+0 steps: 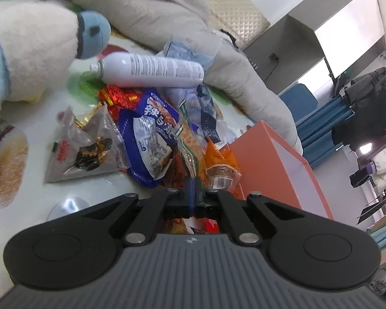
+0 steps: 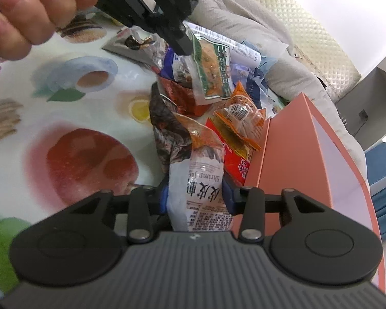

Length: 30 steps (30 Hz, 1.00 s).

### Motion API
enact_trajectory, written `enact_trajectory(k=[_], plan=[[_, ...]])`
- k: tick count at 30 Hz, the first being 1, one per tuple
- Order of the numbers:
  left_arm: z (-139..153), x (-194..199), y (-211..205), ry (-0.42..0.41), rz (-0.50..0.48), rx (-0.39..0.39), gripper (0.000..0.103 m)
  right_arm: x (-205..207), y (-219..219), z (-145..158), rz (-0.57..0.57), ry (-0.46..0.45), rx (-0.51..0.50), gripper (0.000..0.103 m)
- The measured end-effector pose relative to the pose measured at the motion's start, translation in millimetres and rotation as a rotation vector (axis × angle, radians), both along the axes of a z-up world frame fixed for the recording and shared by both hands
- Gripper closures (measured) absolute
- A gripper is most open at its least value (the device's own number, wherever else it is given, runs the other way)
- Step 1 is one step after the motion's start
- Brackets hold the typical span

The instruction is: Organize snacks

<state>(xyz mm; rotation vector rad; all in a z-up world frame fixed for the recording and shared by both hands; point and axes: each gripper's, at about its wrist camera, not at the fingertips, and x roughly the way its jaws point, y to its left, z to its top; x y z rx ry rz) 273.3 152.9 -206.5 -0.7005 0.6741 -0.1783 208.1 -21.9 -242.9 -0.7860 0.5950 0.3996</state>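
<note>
Snack pile lies on a fruit-print cloth (image 2: 85, 118), bunched against the orange box (image 2: 290, 154), which sits at the pile's right edge in both views.

Left gripper (image 1: 192, 188): jaws fully together, pinching the top corner of a green-and-clear snack packet (image 1: 186, 139). In the right wrist view the same gripper (image 2: 184, 47) comes in from the upper left, its tips clamped on that packet (image 2: 213, 74), which hangs tilted above the pile, left of and above the box's near corner. A bare hand (image 2: 36, 13) wraps the gripper handle at the top left.

Right gripper (image 2: 196, 198): jaws partly apart, no earlier view to compare. A white shrimp-snack bag (image 2: 205, 182) stands between the fingers; both pads (image 2: 229, 195) sit right against its sides, so it looks gripped, just left of the box's front wall.

Other stuff around the box:
- small orange packet (image 2: 240, 118) lying on a red packet (image 2: 234, 159), touching the box's left wall
- blue noodle-type bag (image 1: 151, 139) left of the box, in the pile
- grey triangular packet (image 1: 87, 149) further left, on the cloth
- white spray can (image 1: 151, 70) on its side, behind the pile
- white-and-blue plush toy (image 1: 31, 59) far left of the box
- beige blanket (image 1: 151, 7) behind the can, running round behind the box

Inside of box not visible.
</note>
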Motion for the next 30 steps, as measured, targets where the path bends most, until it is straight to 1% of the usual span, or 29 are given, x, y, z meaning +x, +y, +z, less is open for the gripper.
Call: enact_trajectory(k=[4,7,12,16,21,25,30], plan=[[16,-28,1,-0.012,0.019,0.01,0.103,-14,-4,11,-0.01,-0.011,0.025,0.061],[27,-50,-2,-0.023,0.022,0.036,0.103,-25,-8,17,-0.022,-0.014,0.035,0.061],[35,-97,-5,-0.02,0.051,0.047,0.103,-44,-18,22,-0.053,-0.017,0.05,0.061],[35,-134,-10,0.003,0.076,0.05,0.103,-64,-26,21,-0.057,-0.027,0.051,0.061],[34,-173,-19,0.031,0.092,0.067,0.103,-79,-35,20,-0.07,-0.037,0.049,0.061],[29,-198,-24,0.064,0.106,0.077,0.103,-87,-44,18,-0.088,-0.043,0.059,0.061],[21,-224,-30,0.125,0.113,0.113,0.103,-90,-48,14,-0.103,-0.044,0.071,0.06]])
